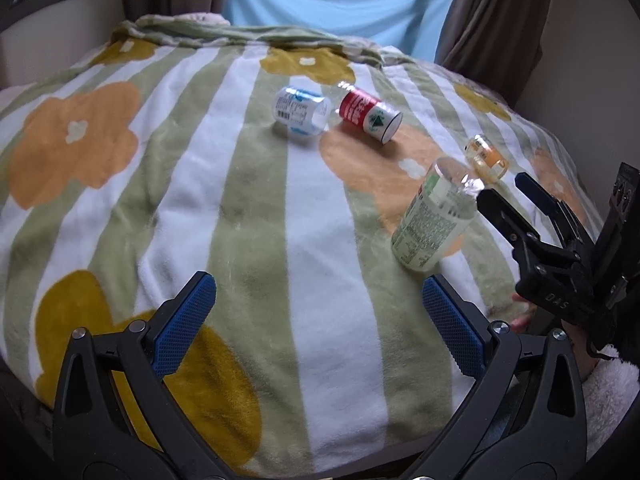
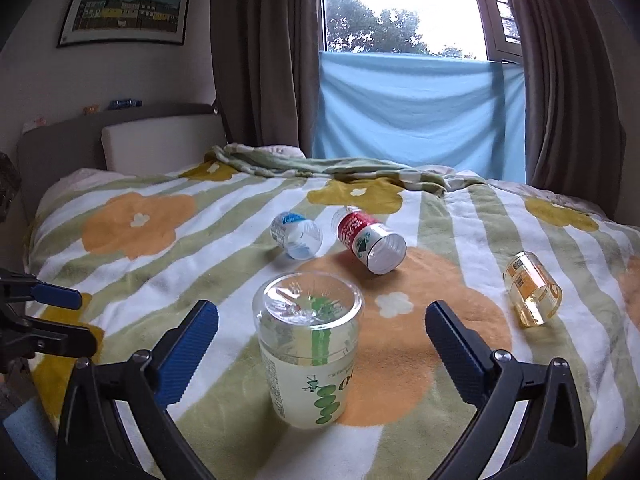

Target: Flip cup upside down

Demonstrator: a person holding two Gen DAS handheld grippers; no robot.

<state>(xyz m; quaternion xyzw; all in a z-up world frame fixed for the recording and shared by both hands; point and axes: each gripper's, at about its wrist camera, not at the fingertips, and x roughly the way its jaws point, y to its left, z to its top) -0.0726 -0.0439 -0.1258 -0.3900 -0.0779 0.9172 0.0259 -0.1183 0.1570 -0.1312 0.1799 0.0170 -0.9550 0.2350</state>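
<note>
The green-label cup [image 2: 310, 350] stands on the striped flower blanket [image 2: 132, 264] w/ its closed end up and wide mouth down, so it already looks inverted, leaning a bit on the soft bedding. It sits between the pads of the right gripper [image 2: 322, 350], touching neither; jaws spread wide, nothing held. In the left wrist view the cup [image 1: 434, 216] is at approx 2 o'clock, and the left gripper [image 1: 318, 334] is also wide open and empty, well apart from it. Handling guess: cut-down clear plastic bottle, v. light, thin walls that flex, smooth and slippery; tippy on plush fabric. Best hold is mid-body across the label, gentle squeeze, not the thin rim. Writing: green blob lettering, maybe "OO", plus dense small print, too small to read. Other cups lie on their sides at 12 o'clock: blue-label cup [image 2: 297, 236], red-label cup [image 2: 368, 239] w/ green triangle mark; orange-label cup [image 2: 532, 288] w/ barcode at 2 o'clock.
</note>
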